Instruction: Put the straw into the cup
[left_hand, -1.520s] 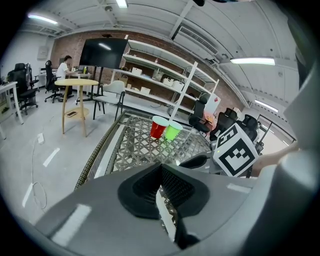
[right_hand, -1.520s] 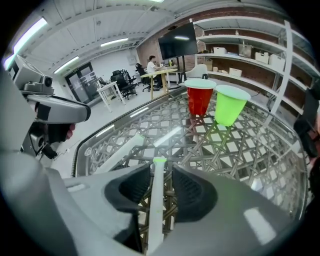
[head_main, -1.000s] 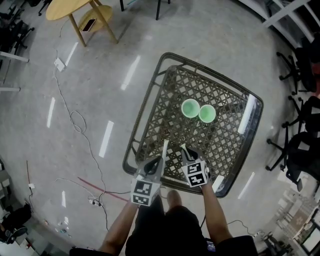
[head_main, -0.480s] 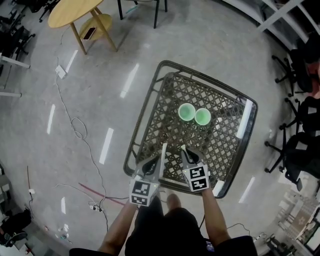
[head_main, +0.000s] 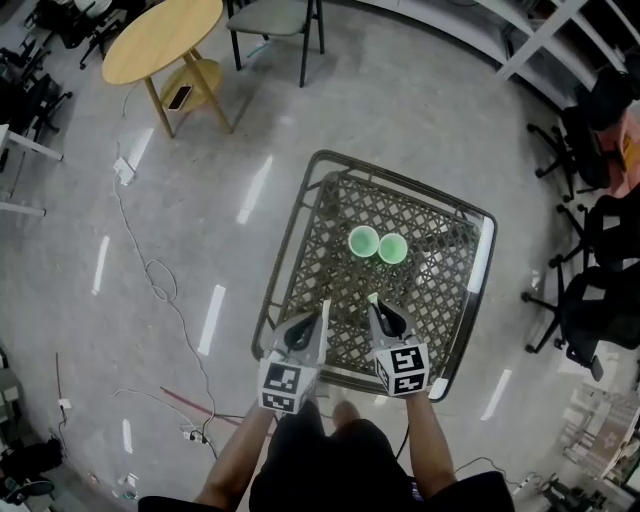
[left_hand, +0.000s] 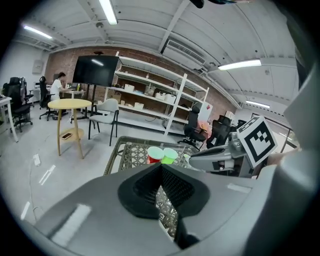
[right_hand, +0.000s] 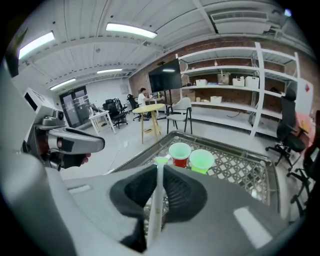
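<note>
Straw is clamped in right claw; left claw is clenched, empty. Insertion is judged pending: red cup and green cup stand well ahead of right claw.

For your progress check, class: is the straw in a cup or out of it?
Out. The right gripper holds the straw between its jaws, apart from the red cup and green cup beyond.

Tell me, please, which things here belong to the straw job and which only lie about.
Job: straw in the right gripper; red cup; green cup; woven table under them.
Lying about: round wooden table; grey chair; black office chairs; left gripper, shut, empty.
</note>
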